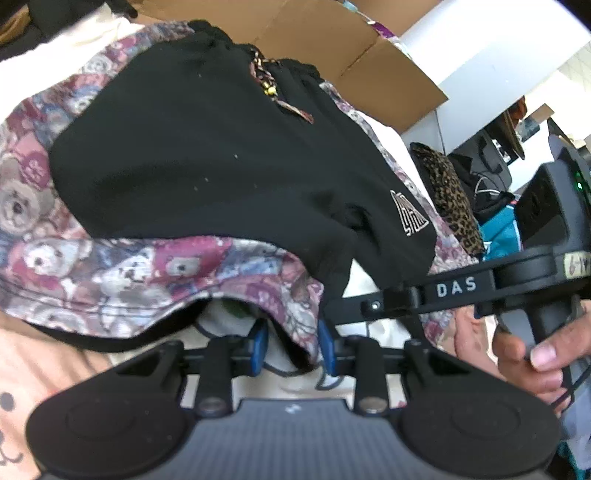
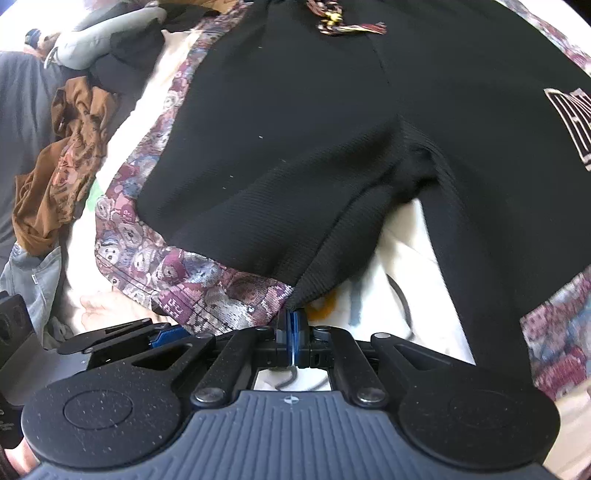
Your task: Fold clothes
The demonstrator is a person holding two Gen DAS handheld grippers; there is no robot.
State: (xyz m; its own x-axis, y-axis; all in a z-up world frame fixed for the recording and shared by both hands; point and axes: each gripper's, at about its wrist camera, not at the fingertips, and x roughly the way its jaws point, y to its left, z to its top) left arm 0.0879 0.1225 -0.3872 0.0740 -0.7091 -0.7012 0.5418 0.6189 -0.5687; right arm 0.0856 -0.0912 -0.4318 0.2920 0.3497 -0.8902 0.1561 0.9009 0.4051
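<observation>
Black shorts, ribbed knit w/ a braided multicolour drawstring at the waist and a white line logo near one leg hem, lie spread over the teddy-bear print fabric, a woven, tapestry-like piece in maroon, blue and grey. My right tongs are fully closed, blue pads pinching the hem corner of one shorts leg, which pulls into a taut ridge up toward the crotch. My left tongs sit partly apart around the curled edge of the bear print; I can't tell whether the pads actually press it. Underneath, cream sheet w/ cartoon print. Further out: crumpled brown garment to the left in right wrist view, leopard-print piece and cardboard box in left wrist view.
</observation>
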